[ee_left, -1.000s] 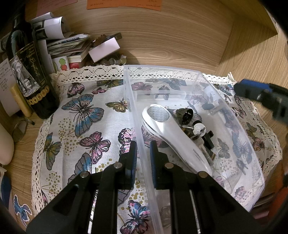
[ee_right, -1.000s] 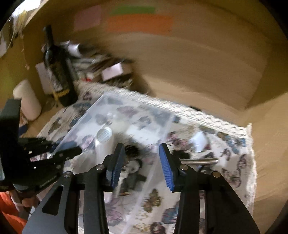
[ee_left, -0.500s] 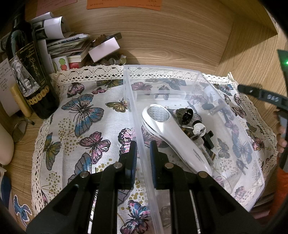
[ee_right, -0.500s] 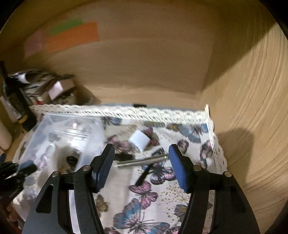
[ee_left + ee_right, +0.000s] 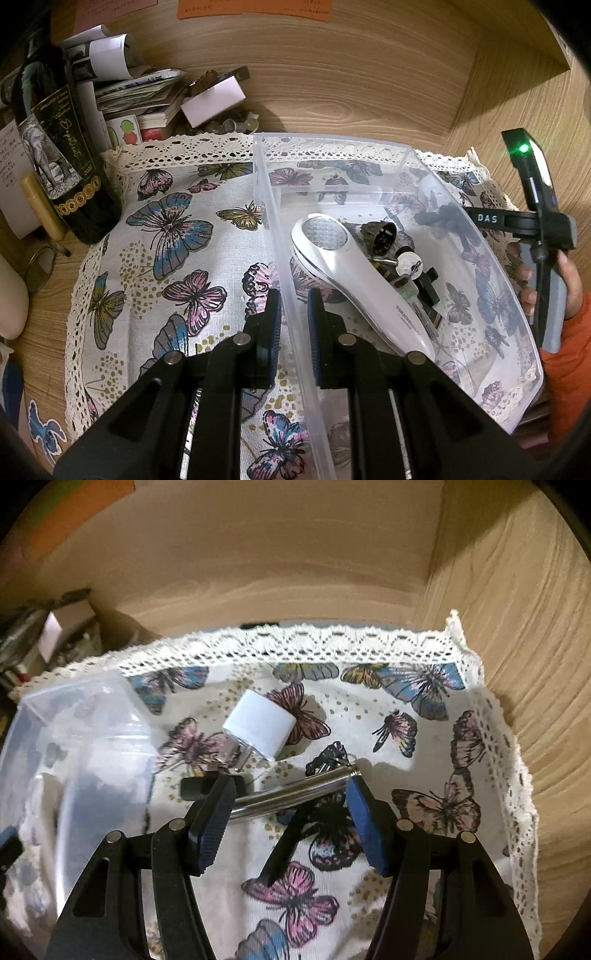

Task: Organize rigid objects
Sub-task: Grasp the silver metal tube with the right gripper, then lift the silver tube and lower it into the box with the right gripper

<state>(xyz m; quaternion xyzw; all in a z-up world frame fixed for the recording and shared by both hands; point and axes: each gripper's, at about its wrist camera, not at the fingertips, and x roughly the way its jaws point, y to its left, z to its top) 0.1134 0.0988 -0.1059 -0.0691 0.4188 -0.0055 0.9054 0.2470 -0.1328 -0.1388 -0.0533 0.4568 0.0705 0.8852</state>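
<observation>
While my left gripper [image 5: 293,325] pinched the near wall of the clear plastic bin [image 5: 369,147] between its blue pads to steady it, my right gripper [image 5: 290,805] hung over the butterfly cloth [image 5: 424,738] with its jaws spread and nothing between the pads. Below them lay the shiny metal tube [image 5: 291,794], slanting across the gap, beside the bin and outside it. A white plug adapter [image 5: 260,723] lay just beyond it, and a dark, flat piece [image 5: 284,843] reached out from under the tube towards me; I could not tell what it was.

Inside the bin the white handheld device [image 5: 354,277] already lay among keys and small dark plugs [image 5: 402,262], so I judged the tube to be the next thing to gather.

To do it well, I thought I should come down with the pads on either side of the tube's round body near its middle, not its ends. As the tube stood, it ran nearly from pad to pad, so a turn of the wrist seemed needed first. Polished metal would likely slip, so a square, firm close mattered, and I ought to keep clear of the adapter and the dark piece beneath.
</observation>
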